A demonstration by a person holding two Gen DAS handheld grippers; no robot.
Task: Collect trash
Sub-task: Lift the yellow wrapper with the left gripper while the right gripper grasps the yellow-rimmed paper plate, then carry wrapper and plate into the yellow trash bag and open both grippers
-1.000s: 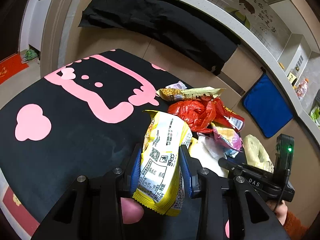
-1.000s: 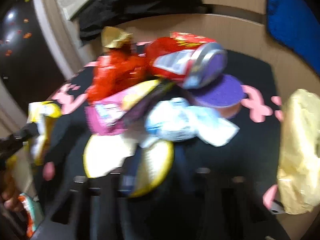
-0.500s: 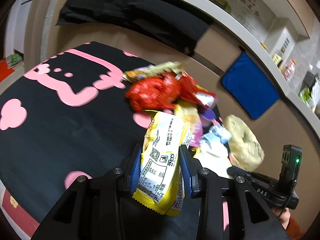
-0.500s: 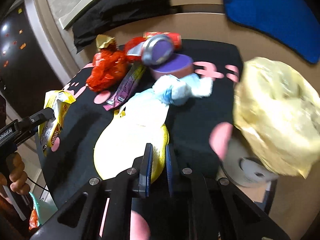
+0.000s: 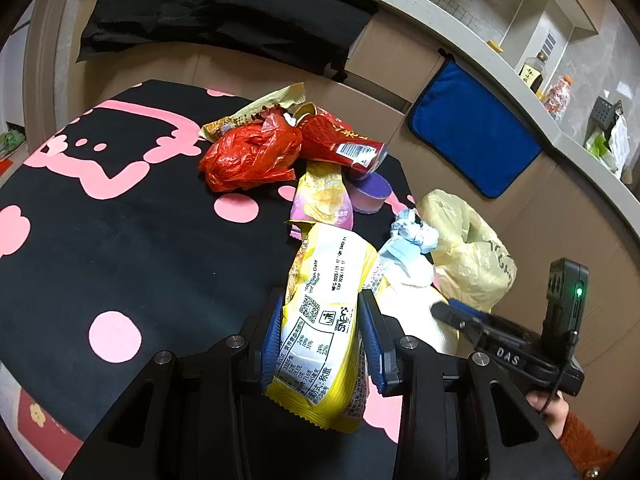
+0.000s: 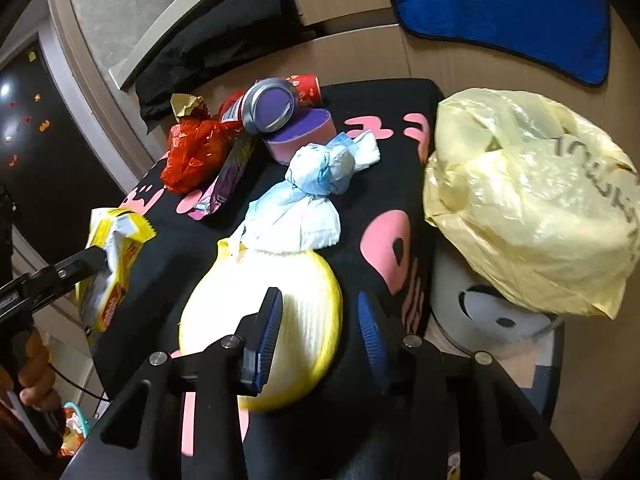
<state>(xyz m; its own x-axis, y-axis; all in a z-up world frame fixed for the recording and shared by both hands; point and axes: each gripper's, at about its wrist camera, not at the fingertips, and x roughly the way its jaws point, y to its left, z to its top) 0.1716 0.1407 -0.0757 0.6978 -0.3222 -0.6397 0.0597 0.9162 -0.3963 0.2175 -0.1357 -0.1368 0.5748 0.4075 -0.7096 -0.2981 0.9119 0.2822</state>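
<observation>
Nearest, the right hand-held gripper (image 6: 318,334) is seen with jaws opening – a pale yellow rind piece (image 6: 264,320) lies between them. The yellow trash bag (image 6: 528,216) hangs farther right; the left hand-held gripper (image 5: 322,330) pinches a yellow snack packet (image 5: 324,320).

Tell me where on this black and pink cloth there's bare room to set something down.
The left side of the cloth is bare, bordered by the red plastic bag and the left gripper. It is crowded on the right, from the red canister to the blue-white wad.
</observation>
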